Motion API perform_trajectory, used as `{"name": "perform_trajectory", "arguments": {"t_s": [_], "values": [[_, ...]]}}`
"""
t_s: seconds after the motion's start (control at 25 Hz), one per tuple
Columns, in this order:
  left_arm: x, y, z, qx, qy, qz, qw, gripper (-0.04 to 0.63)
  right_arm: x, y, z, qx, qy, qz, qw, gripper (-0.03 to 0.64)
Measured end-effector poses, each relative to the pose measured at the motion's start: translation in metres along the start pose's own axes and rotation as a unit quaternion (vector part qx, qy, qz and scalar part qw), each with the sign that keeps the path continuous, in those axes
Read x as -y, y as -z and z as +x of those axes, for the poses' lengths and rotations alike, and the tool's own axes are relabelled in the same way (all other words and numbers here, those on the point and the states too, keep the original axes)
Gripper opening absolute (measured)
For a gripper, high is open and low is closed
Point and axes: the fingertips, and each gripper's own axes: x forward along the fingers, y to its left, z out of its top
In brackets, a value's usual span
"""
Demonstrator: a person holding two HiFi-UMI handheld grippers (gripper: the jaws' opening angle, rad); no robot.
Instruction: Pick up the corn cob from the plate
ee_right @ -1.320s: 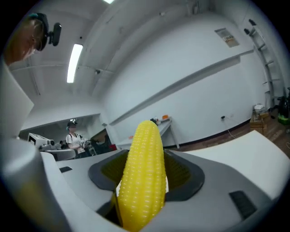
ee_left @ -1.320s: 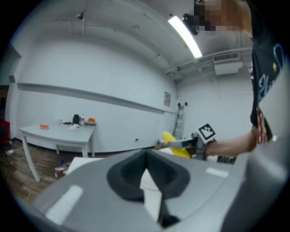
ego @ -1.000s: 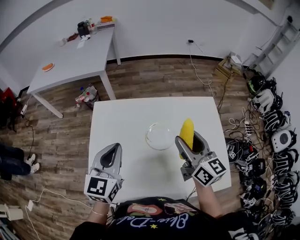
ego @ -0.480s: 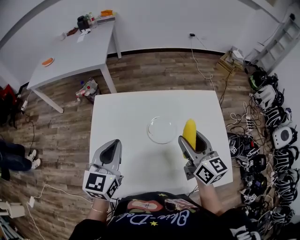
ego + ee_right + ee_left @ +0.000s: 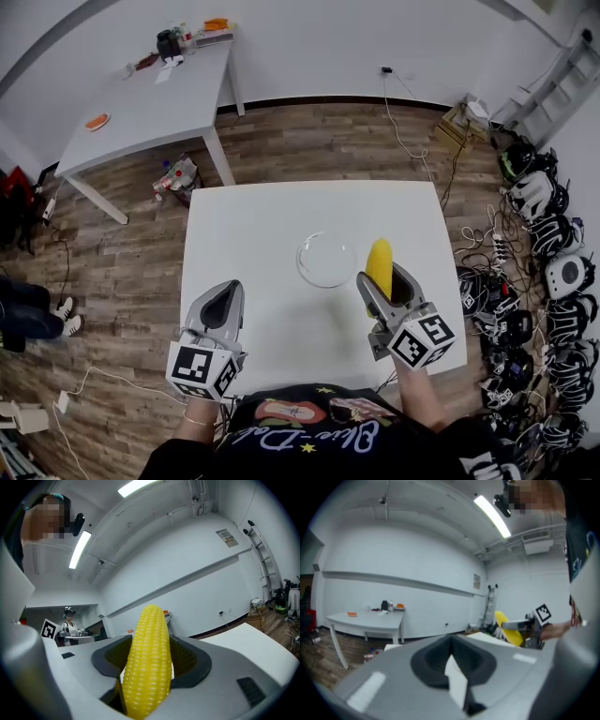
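My white table (image 5: pixel 253 234) fills the middle of the head view. The clear plate (image 5: pixel 325 260) sits empty in its middle. My left tongs (image 5: pixel 223 292), lower left, are shut on nothing, waiting. My right tongs (image 5: pixel 386 279), lower right, squeeze the corn cob (image 5: pixel 379 261) tight, so it cannot drop, just right of the plate

Lab room: bare white tables (image 5: pixel 244 234), floor cables (image 5: pixel 401 131), gear (image 5: pixel 544 244) heaped along wall.
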Motion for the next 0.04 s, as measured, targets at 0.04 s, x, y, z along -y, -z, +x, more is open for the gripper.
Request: {"name": "perform_trajectory", "arguments": {"t_s": [0.04], "values": [[-0.0002,0.0001,-0.0002,0.000,0.000,0.000,1.0000,-0.002,-0.0005,0.0000,0.0004,-0.001,0.000,0.000,1.000,0.252]]}}
